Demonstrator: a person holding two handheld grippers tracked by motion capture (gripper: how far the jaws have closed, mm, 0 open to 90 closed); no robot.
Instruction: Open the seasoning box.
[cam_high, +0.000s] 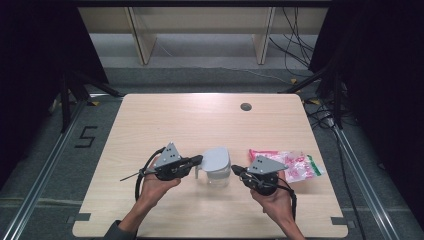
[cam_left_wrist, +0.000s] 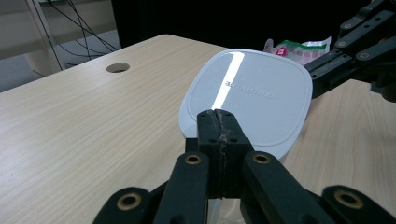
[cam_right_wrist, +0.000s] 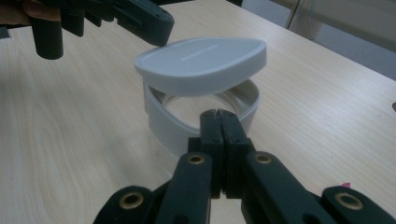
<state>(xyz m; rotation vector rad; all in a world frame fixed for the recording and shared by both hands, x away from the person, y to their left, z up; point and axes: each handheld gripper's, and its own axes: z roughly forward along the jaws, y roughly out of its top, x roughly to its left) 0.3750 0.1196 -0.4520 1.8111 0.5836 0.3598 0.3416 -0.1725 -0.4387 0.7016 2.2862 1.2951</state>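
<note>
Far left of the high view, a number five is marked on the grey floor (cam_high: 87, 136) beside the pale wooden table (cam_high: 150, 120); nothing to do there.

Moving right, lower left of centre, the left gripper (cam_high: 198, 160) lies level in the person's left hand (cam_high: 156, 186), nose pointing right at the container; in the left gripper view its two black jaws stand pressed flat together at the bottom centre, with nothing visible between the tips; they sit right at the near edge of the pale grey rounded-square plastic lid (cam_left_wrist: 247, 95), though whether they actually touch it I cannot tell.

Dead centre now, the clear plastic container with a white rim (cam_high: 218, 175) stands on the table, just below the middle of the frame; the right gripper view shows the lid (cam_right_wrist: 201, 59) tilted and raised on one side, a dark gap open beneath it above the white rim (cam_right_wrist: 161, 122); so the lid looks only half seated.

Right of centre, the right gripper (cam_high: 236, 170) faces back toward the container from the right hand (cam_high: 276, 200); its jaws are also fully closed on nothing, tips just short of the rim.

Further right, a crinkly clear packet with pink and green print (cam_high: 290, 164) lies flat, untouched.

My read: the lid is being worked on or off; next, one gripper needs to open and take the lid's edge while the other steadies the body.
</note>
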